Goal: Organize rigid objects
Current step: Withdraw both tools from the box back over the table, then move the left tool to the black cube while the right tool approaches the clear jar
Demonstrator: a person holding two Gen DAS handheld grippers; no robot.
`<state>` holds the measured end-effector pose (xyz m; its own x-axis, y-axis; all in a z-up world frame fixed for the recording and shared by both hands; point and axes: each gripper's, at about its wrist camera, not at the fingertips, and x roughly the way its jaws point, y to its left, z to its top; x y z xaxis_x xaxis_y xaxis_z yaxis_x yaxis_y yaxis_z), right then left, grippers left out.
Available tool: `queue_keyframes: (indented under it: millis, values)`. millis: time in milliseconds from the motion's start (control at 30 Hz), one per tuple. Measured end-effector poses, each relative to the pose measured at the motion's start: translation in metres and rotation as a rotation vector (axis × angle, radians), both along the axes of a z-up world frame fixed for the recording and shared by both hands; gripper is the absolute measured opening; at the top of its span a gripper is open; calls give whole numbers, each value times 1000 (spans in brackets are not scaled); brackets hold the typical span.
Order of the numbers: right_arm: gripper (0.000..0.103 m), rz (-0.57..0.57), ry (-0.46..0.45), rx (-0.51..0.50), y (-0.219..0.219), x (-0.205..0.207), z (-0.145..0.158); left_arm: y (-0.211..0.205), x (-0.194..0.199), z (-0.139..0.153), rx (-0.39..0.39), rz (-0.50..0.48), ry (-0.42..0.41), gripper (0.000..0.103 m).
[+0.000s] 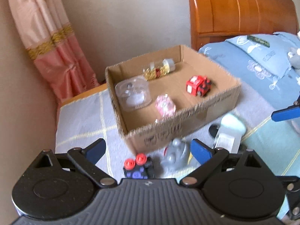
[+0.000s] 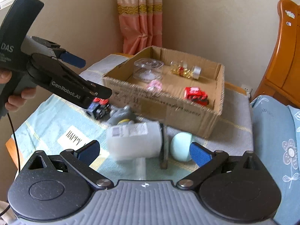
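Cardboard box (image 2: pixel 169 110) sits toward the far edge of the cloth-covered surface (image 2: pixel 46 123), by the corner where the pink curtain (image 2: pixel 139 18) hangs. Inside it lie a clear plastic stand (image 2: pixel 148 70) and a gold-filled bottle (image 2: pixel 185 71) along the far wall, a pink translucent piece (image 2: pixel 154 86) near the front wall, and a red toy truck (image 2: pixel 196 95) toward the right end.

Outside the box, along its front wall, a black toy with red knobs (image 1: pixel 138 166) lies beside a grey figurine (image 1: pixel 176 155). Nearer the front edge a white cylinder with a label (image 2: pixel 134 142) lies on its side, just beside a pale green egg-shaped object (image 2: pixel 181 147).

Left tongs (image 1: pixel 148 151) are spread wide above the black toy and figurine, gripping nothing. Right tongs (image 2: pixel 144 152) are also spread wide, with the cylinder and green object between the blue pads (image 2: pixel 199 154); contact cannot be told through the blur.
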<state>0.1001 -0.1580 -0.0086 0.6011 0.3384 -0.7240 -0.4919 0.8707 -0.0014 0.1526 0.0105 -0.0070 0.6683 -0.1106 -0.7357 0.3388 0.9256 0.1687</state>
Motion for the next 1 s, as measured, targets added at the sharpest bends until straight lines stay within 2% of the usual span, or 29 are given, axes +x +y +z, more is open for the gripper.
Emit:
queue_keyframes:
  millis: [133, 333, 467, 667, 833, 1000]
  values:
    - [103, 6, 46, 25, 3, -6, -19, -1, -19, -21, 56, 30, -32, 97]
    - [103, 3, 143, 99, 7, -2, -42, 8, -39, -43, 7, 109, -15, 97]
    - [103, 14, 184, 143, 9, 1, -47, 19, -47, -47, -18, 140, -8, 97]
    - [103, 29, 201, 114, 19, 0, -50, 35, -47, -43, -68, 182, -18, 97]
    - [103, -4, 178, 14, 37, 1, -56, 42, -41, -51, -97, 200, 16, 97]
    - [103, -65, 162, -35, 44, 1, -62, 47, -40, -56, -129, 199, 36, 97]
